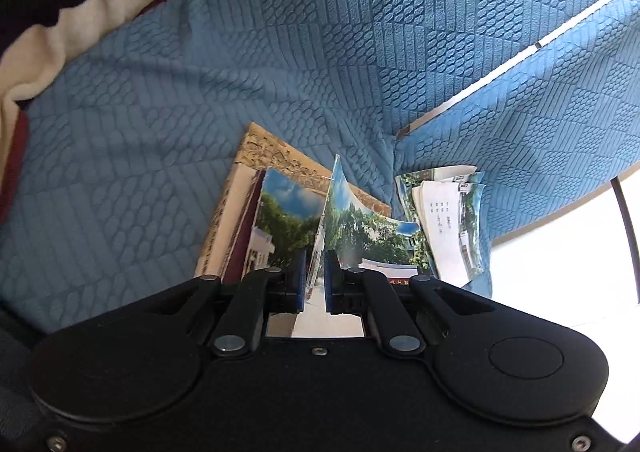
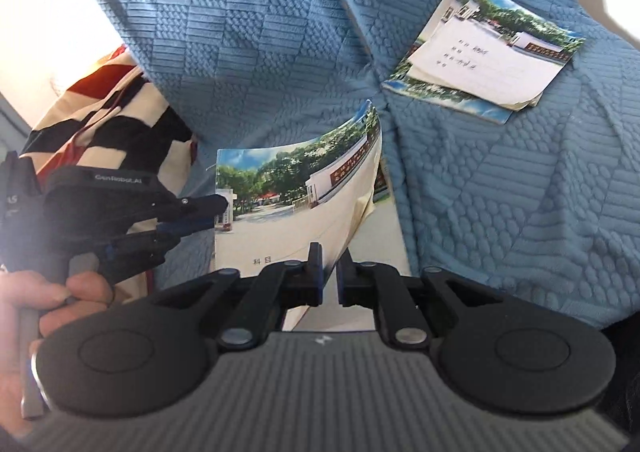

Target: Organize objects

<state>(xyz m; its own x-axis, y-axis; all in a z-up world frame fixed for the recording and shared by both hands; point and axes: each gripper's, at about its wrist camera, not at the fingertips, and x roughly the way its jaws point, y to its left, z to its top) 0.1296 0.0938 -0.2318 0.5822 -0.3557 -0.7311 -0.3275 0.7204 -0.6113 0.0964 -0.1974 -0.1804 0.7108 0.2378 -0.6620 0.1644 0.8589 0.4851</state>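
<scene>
We are pinching a notebook cover [image 2: 280, 188] from two sides — the left gripper [image 2: 218, 214] nipping its left edge, the right gripper [image 2: 330, 272] closing its jaws on the near corner. The notebook is lying on the blue sofa [image 2: 480, 192], so stacking seems barely begun; a second pile of notebooks [image 2: 480, 52] is waiting well apart. Only the left wrist view is showing the brown book [image 1: 276, 154] underneath — the right view is showing the person's hand [image 2: 52, 300].
</scene>
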